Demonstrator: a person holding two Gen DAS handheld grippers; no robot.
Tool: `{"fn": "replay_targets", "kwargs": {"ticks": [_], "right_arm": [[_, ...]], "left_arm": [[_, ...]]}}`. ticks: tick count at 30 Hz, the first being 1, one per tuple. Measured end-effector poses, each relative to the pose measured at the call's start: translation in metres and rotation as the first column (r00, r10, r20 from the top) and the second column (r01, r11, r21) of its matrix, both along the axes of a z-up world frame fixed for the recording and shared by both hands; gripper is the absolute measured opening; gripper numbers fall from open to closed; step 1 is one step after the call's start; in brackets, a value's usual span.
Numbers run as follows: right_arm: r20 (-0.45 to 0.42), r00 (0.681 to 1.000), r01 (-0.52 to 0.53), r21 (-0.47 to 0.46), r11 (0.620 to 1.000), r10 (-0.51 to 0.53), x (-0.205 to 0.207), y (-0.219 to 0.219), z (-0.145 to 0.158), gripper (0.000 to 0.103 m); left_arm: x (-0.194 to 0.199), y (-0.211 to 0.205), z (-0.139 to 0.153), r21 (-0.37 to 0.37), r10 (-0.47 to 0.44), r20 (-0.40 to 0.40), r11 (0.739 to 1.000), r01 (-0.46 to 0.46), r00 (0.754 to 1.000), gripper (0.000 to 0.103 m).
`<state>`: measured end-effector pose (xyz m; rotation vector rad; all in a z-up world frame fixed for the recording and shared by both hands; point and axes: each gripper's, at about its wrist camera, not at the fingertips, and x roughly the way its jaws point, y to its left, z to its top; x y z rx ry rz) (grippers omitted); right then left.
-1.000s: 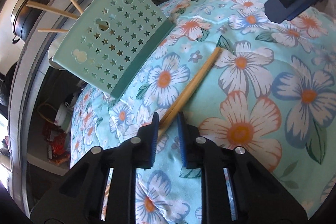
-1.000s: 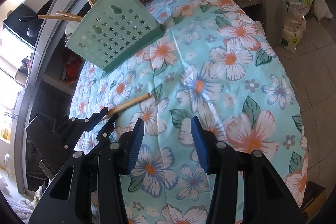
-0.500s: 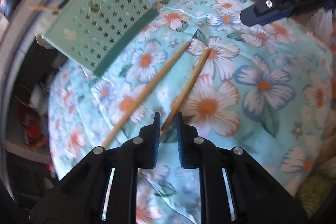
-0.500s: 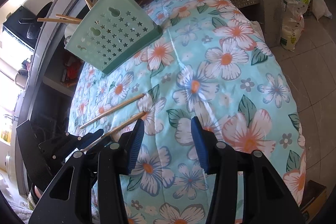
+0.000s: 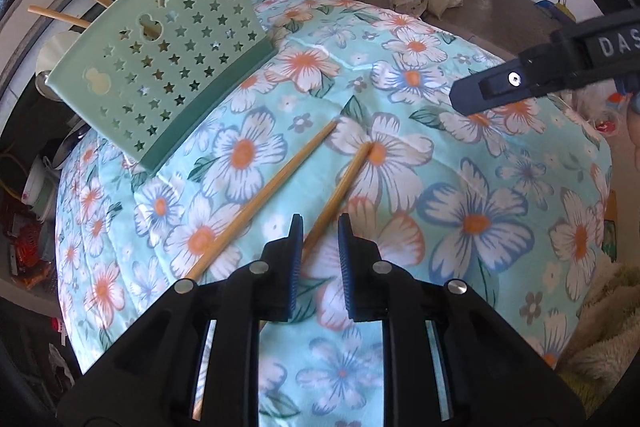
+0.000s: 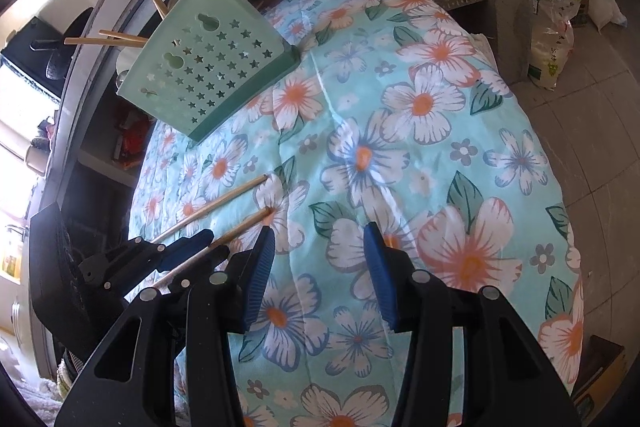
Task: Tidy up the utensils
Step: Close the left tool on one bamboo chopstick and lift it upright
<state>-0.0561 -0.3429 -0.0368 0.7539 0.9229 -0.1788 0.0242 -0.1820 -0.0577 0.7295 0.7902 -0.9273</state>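
In my left wrist view, my left gripper (image 5: 318, 247) has its jaws drawn narrow around 1 chopstick (image 5: 340, 193); a sliver of gap shows beside the stick, so I cannot tell whether the pads bite it or only bracket it. A 2nd chopstick (image 5: 266, 199) lies loose on the floral cloth (image 5: 480, 187) just left of it, both tips pointing far. The green star-punched holder (image 5: 160, 67) stands at the far left with several sticks already poking out of it. In my right wrist view, my right gripper (image 6: 318, 263) hangs wide open over bare cloth (image 6: 420, 147), holding nothing, with the left tool and both chopsticks (image 6: 240, 227) off to its near left and the holder (image 6: 208, 67) far left. I judge I am mid-pickup of 1 of the last 2 sticks; next I need a firm pinch, then a carry to the holder's open top.
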Motion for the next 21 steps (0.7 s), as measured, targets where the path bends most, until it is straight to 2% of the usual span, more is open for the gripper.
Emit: {"fn": "replay_targets", "kwargs": {"ticks": [8, 21], "right_arm": [[-0.001, 1.000, 0.015, 0.016, 1.000, -0.015, -0.004, -0.005, -0.003, 0.046], [0.002, 1.000, 0.021, 0.043, 0.999, -0.021, -0.005, -0.010, -0.007, 0.046]], "left_arm": [[0.006, -0.019, -0.010, 0.008, -0.015, 0.014, 1.000, 0.015, 1.000, 0.016], [0.003, -0.028, -0.016, 0.041, -0.010, 0.066, 0.999, 0.007, 0.998, 0.015]]}}
